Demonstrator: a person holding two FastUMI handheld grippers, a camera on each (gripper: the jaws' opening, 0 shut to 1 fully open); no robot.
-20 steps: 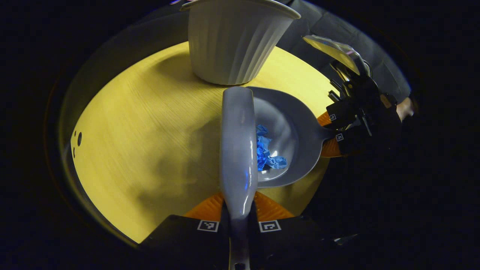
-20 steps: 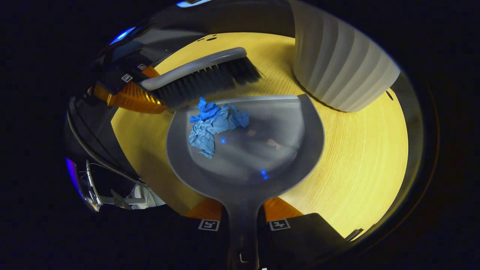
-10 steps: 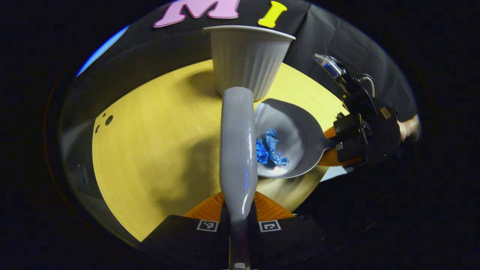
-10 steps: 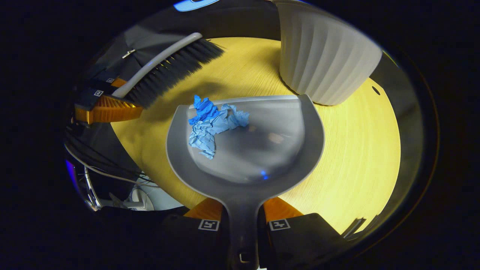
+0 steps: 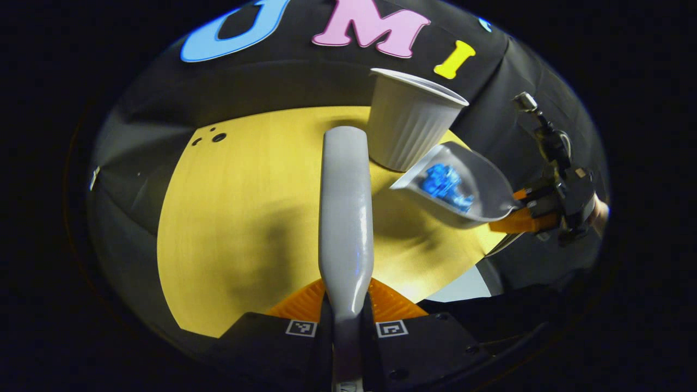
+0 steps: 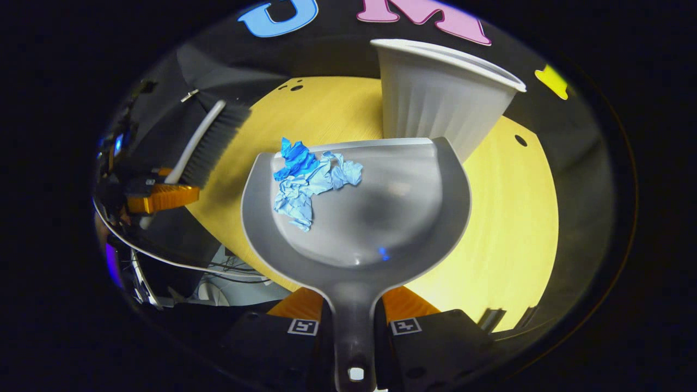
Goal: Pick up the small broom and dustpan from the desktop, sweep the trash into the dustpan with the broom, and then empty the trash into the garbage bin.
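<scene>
Left gripper (image 5: 347, 321) clamping the broom (image 5: 345, 218) by its grey handle, both fingers pressing on it, broom back pointing forward over the yellow table (image 5: 239, 218). Right gripper (image 6: 353, 326) closing on the dustpan (image 6: 356, 218) handle, a finger tight on each side, pan held out in front with its front edge lying close below the bin (image 6: 441, 98).

Seen from the left gripper view: dustpan (image 5: 463, 188) hanging in the air above the table, tilting, its mouth facing the white ribbed bin (image 5: 408, 130), just beside it and possibly touching the wall, hard to tell. Blue crumpled trash (image 5: 444, 182) sitting inside the pan. Right gripper (image 5: 525, 209) gripping the pan's handle at the far right.

Seen from the right gripper view: trash (image 6: 307, 182) lying at the pan's front left, near the lip. Broom (image 6: 209, 141) standing off to the left, bristles dark, well apart from the pan, left gripper (image 6: 160, 193) holding it low.
</scene>
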